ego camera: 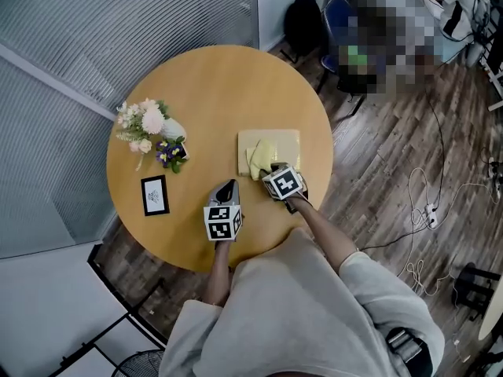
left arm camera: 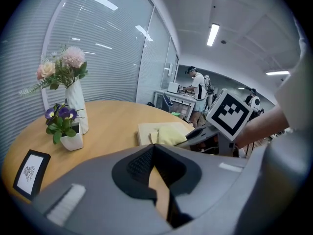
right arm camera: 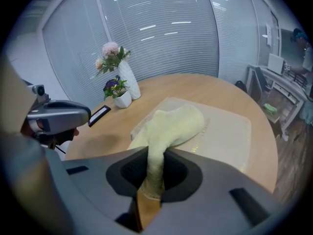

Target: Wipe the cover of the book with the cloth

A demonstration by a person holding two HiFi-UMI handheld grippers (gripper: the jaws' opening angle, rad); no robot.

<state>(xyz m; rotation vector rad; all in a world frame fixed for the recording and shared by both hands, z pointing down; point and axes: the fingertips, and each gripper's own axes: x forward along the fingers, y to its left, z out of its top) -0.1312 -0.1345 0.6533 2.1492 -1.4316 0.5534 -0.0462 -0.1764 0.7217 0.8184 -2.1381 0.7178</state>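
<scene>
Two claws are over the round bench (ego camera: 212,77). At its left stand a flower vase (ego camera: 169,128) and a framed card (ego camera: 155,195). The left claw (ego camera: 228,184) is clenched on nothing, near the book (ego camera: 287,141). The right claw (right arm camera: 155,155) grasps the yellow cloth (ego camera: 259,157), which lies on the book's cover.

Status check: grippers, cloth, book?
Right gripper shut on cloth, cloth draped on book cover. Left gripper shut, empty, over table beside book. Vase, flowerpot, frame apart from book.
</scene>
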